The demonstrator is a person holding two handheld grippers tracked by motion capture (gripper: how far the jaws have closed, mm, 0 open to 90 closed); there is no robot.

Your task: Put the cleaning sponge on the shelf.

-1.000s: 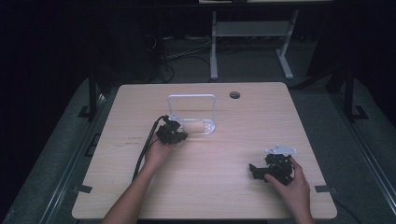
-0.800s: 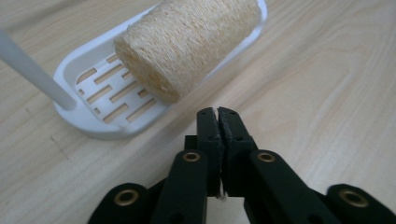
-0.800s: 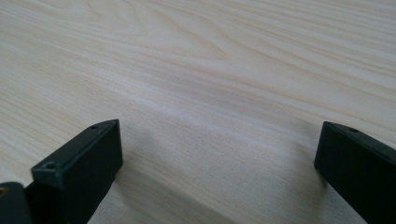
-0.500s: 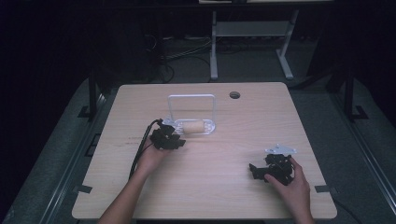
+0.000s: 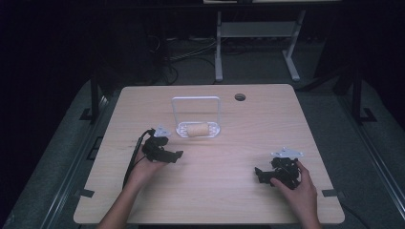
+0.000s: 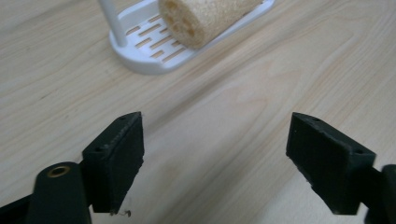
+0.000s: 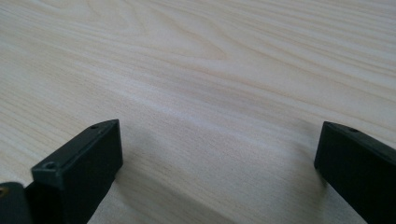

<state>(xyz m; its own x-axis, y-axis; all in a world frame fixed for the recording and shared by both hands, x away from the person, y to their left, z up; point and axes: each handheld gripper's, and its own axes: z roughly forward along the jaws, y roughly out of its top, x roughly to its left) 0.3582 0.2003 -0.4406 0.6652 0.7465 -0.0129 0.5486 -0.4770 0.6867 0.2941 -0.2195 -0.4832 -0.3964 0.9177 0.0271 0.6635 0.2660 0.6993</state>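
The loofah piece (image 5: 197, 130) is seen lying in the white rack (image 5: 214, 134) near the counter's (image 5: 229, 200) far edge. The left hand-held gripper (image 5: 177, 155), just opened and empty, is held spread nearby. The right hand-held gripper (image 5: 258, 173) is spread too.

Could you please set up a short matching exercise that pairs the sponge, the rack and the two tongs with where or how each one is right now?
Things:
1. loofah sponge
2. white rack
3. left tongs
4. right tongs

States:
a. open over bare wood, just in front of the rack, jaws just been opening
b. lying in the rack's slotted tray
c. open, near the table's front right corner
d. standing upright at the table's middle

Pairs: 1-b, 2-d, 3-a, 4-c
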